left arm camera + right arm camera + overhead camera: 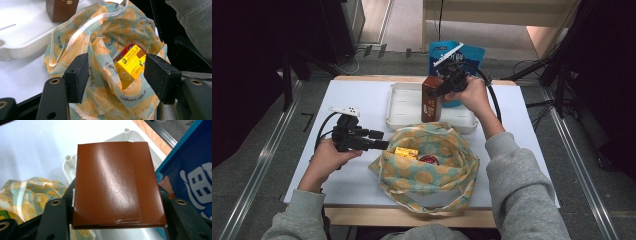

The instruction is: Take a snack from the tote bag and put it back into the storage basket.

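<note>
R gripper (443,90) clamps brown box (432,99), apparently touching tray (404,106).

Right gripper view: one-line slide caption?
Right gripper clamps a brown box over the white tray, blue bag beside.

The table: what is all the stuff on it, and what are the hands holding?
Table: one, white top.
Tray: one, white, far middle of the table.
Brown box: one, upright over the tray, held.
Blue bag: one, behind the tray.
Cloth bag: one, orange-slice print, near edge, open.
Yellow box: one, inside the cloth bag.
Red round thing: one, inside the cloth bag beside the yellow box.
Left gripper: black, open, jaws either side of the cloth bag's edge.
Right gripper: black, shut on the brown box.
</note>
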{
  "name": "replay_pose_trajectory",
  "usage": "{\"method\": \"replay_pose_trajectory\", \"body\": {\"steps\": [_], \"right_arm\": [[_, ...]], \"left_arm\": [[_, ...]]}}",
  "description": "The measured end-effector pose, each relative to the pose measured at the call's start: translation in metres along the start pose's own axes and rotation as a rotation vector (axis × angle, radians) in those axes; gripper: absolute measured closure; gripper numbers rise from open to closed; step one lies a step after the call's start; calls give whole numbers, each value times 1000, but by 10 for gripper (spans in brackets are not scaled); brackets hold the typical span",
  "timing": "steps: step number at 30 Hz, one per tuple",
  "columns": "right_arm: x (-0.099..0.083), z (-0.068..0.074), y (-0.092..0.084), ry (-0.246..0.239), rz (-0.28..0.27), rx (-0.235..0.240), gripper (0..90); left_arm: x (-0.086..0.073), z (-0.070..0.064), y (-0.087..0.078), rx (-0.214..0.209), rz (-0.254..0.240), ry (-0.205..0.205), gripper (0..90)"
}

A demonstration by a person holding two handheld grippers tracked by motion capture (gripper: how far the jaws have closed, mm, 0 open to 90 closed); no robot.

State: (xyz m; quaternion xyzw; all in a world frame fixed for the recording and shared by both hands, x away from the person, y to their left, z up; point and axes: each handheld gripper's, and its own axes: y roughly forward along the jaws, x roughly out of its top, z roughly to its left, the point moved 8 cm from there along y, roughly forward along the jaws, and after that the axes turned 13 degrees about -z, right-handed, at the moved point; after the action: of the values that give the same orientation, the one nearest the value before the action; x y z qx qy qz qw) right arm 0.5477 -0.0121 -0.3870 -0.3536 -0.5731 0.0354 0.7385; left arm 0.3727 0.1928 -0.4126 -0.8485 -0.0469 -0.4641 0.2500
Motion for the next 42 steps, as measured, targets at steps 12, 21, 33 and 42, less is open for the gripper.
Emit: {"method": "replay_pose_trajectory", "body": {"steps": [12,21,33,42], "right_arm": [[-8,-5,-8,36,-38,2,447],[-16,-6,-18,39,-40,-5,447],[-28,-8,-31,49,-40,-10,447],[-41,-13,-43,73,-46,-7,448]], "left_arm": [[-1,0,1,-4,9,4,373],[-1,0,0,2,5,1,373],[0,-2,0,-5,0,2,373],[1,-3,0,-9,-1,1,373]]}}
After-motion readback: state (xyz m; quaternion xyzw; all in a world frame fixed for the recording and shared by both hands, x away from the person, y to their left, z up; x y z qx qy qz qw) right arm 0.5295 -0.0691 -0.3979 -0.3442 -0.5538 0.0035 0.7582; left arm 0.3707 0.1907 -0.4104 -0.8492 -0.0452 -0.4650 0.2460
